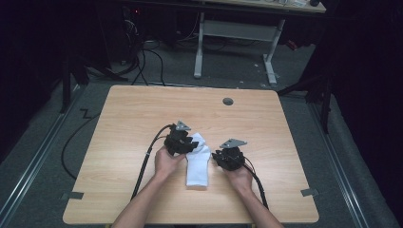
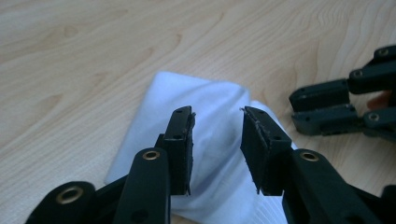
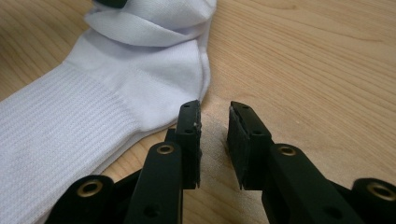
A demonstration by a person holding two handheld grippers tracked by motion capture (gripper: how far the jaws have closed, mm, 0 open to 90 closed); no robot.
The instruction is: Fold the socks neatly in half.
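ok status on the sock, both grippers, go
Left gripper open, jaws over the folded white sock. Right gripper open beside the sock's edge, bare table between its jaws. Nothing in the way.

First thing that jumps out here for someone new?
The white ribbed sock, bright against the pale wooden table, lying near its front edge with its far end folded over. The left gripper hovers with open jaws above that folded end; the right gripper, also open, sits over bare wood just beside the sock's edge.
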